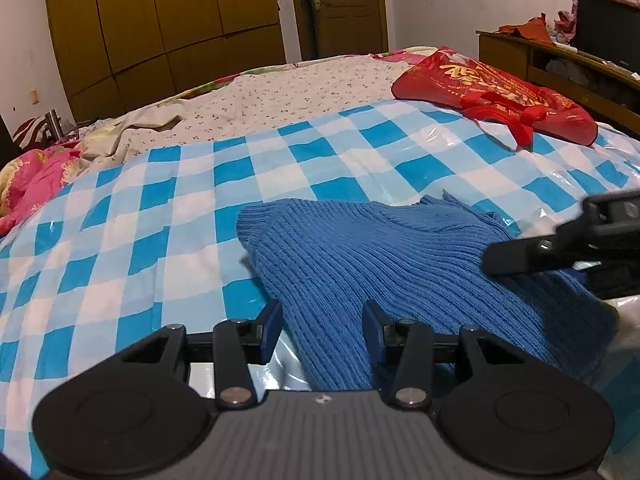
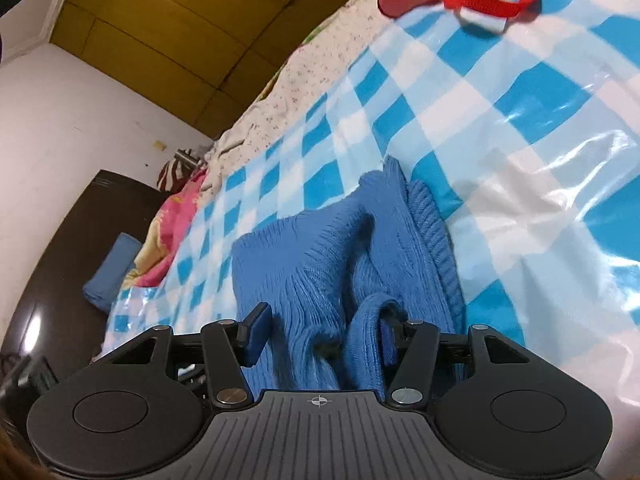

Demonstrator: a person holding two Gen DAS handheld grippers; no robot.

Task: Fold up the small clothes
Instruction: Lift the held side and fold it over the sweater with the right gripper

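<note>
Closest in, there are two grippers and one blue knitted garment. The left gripper [image 1: 322,332] hangs just above the near edge of the blue sweater [image 1: 380,264]; its jaws stand apart, with knit lying under the gap, and the pads do not press on it. The right gripper [image 2: 320,330] has its jaws spread as well. A bunched roll of the sweater [image 2: 320,264] sits between them and curls against the right-hand finger, while the left-hand finger stands clear of the cloth.

The sweater lies on the checked plastic sheet [image 1: 120,232] that covers the bed, in the part nearest the two grippers. From the left wrist view its long side runs across from left to right, and the ribs of the knit run from the near edge away toward the far side. A narrower ribbed end points toward the far right. The cloth is rumpled and doubled over itself, not flat.

Beyond it, one red bag [image 1: 496,92] with two looped handles lies on the same sheet. Farther still stand one brown wardrobe [image 1: 160,32] and one door [image 1: 344,4].
</note>
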